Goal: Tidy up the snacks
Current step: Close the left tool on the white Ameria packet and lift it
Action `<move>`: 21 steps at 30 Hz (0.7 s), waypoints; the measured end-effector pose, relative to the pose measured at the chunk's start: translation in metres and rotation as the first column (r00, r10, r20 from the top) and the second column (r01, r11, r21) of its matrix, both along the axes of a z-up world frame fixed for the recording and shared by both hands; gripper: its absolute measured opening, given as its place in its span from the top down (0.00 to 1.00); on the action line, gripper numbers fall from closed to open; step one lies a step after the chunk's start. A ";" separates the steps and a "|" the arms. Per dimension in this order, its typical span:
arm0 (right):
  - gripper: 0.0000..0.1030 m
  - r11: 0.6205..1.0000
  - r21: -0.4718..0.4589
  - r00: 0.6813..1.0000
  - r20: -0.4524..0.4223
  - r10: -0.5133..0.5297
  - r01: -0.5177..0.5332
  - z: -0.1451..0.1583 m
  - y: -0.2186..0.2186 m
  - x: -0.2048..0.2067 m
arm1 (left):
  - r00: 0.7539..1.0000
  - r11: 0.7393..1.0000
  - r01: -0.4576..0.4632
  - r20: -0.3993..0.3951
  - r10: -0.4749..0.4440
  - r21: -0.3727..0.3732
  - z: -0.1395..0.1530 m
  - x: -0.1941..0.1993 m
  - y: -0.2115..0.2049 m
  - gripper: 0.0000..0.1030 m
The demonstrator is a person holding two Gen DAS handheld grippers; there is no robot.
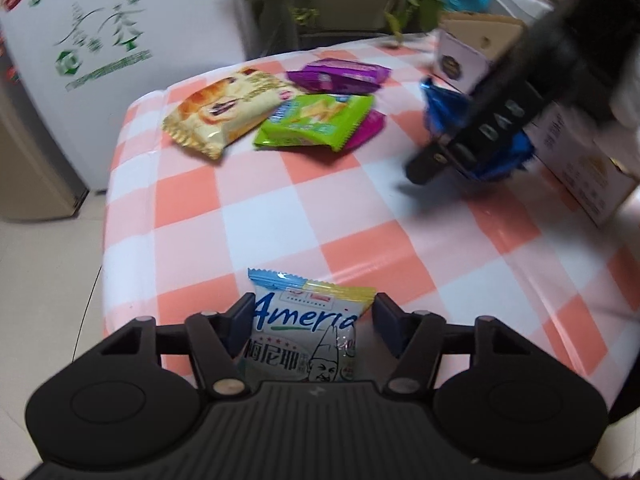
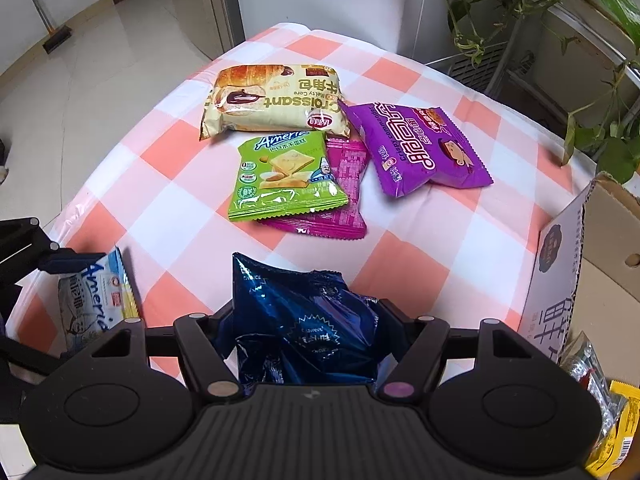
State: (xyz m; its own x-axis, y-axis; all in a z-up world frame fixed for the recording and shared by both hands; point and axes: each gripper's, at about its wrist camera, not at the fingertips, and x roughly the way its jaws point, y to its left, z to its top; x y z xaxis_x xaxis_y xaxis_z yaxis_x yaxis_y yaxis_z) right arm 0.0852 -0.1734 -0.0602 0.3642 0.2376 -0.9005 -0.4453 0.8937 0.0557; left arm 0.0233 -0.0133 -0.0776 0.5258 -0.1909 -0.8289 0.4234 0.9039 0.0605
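Pink-and-white checked tablecloth (image 2: 180,184) spread over table, draping at near edge. Behind, white appliance w/ green lettering (image 1: 100,36) standing against wall. Leafy potted vines (image 2: 552,12) trailing at far right, beside metal rack (image 2: 508,60). Pale glossy floor tiles (image 2: 80,80) at left; broom (image 2: 52,28) leaning upright nr wall in bkgd. Thin dark cable (image 1: 86,320) hanging by table edge.

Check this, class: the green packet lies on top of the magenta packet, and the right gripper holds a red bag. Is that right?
Not quite. The bag in the right gripper is dark blue, not red, as the right wrist view shows. The green packet does lie on top of the magenta packet.
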 end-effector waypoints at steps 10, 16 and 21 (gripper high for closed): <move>0.27 1.000 0.000 1.000 0.012 -0.005 0.005 0.000 0.002 0.004 | 0.971 0.969 -0.238 0.015 0.240 -0.067 0.001 0.023 0.018 0.40; 0.27 1.000 -0.004 1.000 -0.004 0.017 -0.017 -0.005 0.005 0.002 | 0.960 0.960 -0.279 0.015 0.280 -0.034 -0.004 0.029 0.010 0.28; 0.27 1.000 -0.017 1.000 -0.013 0.017 -0.017 -0.010 0.005 0.003 | 0.961 0.960 -0.277 0.005 0.278 -0.027 -0.005 0.027 0.009 0.23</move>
State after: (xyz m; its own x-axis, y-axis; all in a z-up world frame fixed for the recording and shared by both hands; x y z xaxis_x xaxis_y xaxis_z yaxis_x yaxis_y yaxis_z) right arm 0.0882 -0.1683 -0.0698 0.3488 0.2282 -0.9090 -0.4597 0.8869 0.0462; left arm 0.0502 -0.0043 -0.0831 0.5682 -0.0574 -0.8209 0.1553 0.9871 0.0385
